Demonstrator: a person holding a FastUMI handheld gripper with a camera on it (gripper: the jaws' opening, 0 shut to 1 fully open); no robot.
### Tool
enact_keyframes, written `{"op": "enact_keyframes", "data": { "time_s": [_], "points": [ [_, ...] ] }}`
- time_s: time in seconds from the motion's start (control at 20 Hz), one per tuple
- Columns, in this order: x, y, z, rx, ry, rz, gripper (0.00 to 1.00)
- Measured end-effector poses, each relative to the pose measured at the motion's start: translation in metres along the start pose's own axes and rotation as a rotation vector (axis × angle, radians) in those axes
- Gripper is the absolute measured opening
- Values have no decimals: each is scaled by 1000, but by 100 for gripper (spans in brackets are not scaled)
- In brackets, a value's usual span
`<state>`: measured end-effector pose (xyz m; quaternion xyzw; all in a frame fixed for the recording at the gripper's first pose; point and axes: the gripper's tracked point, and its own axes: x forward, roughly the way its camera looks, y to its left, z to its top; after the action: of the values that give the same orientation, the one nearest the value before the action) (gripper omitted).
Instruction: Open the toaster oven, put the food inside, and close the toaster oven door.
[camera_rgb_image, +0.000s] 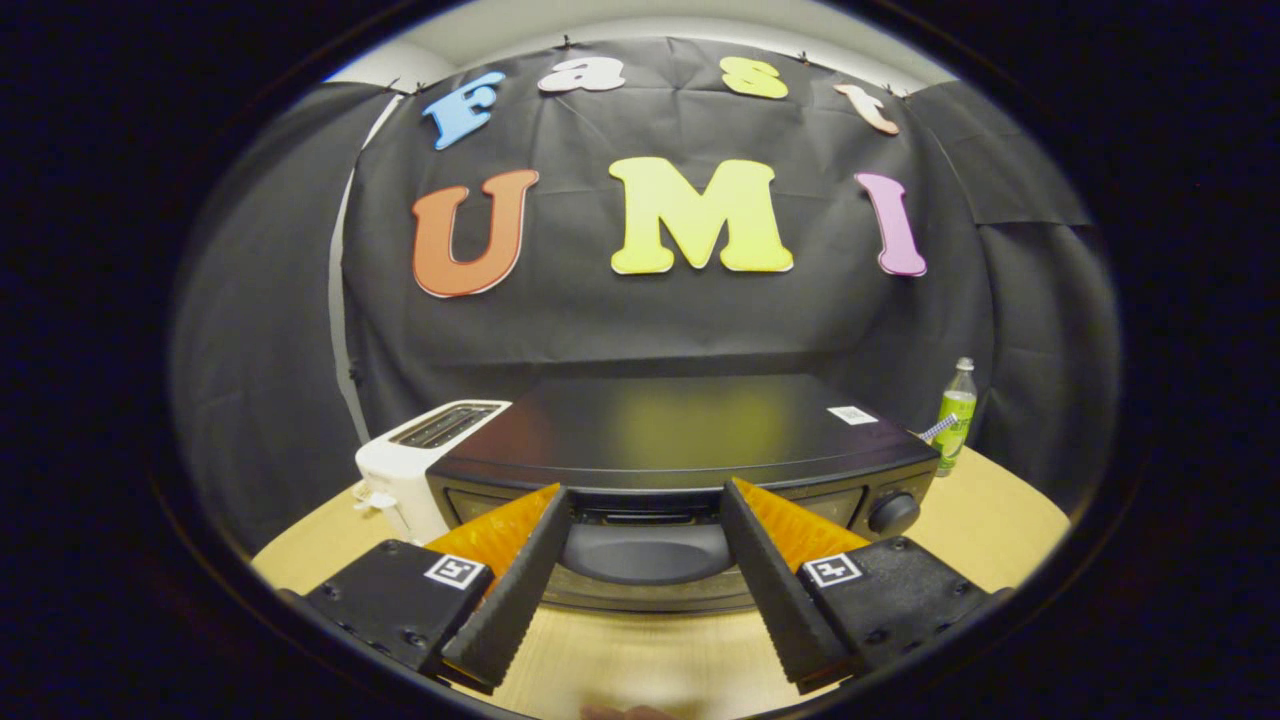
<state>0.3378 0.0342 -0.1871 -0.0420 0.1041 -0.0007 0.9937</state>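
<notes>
Hovering wide open, the claw (645, 500) is aligned at twelve o'clock with the closed black toaster oven (680, 440) on the pale wooden bench (620, 650), apparently for its door handle (645, 550).

**A recording booth staged as a kitchen counter**

Black cloth wall (640, 320) hangs pinned in creased panels behind a pale wooden table (1000, 520), marking a staged booth, not a home. Kitchen goods stand on the table: a black toaster oven (680, 430), a white pop-up toaster (410, 470) touching its side, and a green drink bottle (957, 412) near the cloth. The gripper (645, 505) has its fingers spread wide before the oven front.
</notes>
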Motion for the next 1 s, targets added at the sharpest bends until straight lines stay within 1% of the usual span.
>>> {"op": "enact_keyframes", "data": {
  "time_s": [0.15, 0.25, 0.4, 0.55, 0.7, 1.0],
  "points": [
    [-14, 1, -5, -8, -28, 5, 100],
    [-27, 1, -14, -13, -22, 1, 100],
    [-46, 1, -28, -15, 10, 7, 100],
    [-62, 1, -47, -17, 40, 38, 100],
    [-73, -1, -60, -26, 58, 53, 100],
    [-90, -2, -89, -63, 120, 34, 100]
  ]
}}
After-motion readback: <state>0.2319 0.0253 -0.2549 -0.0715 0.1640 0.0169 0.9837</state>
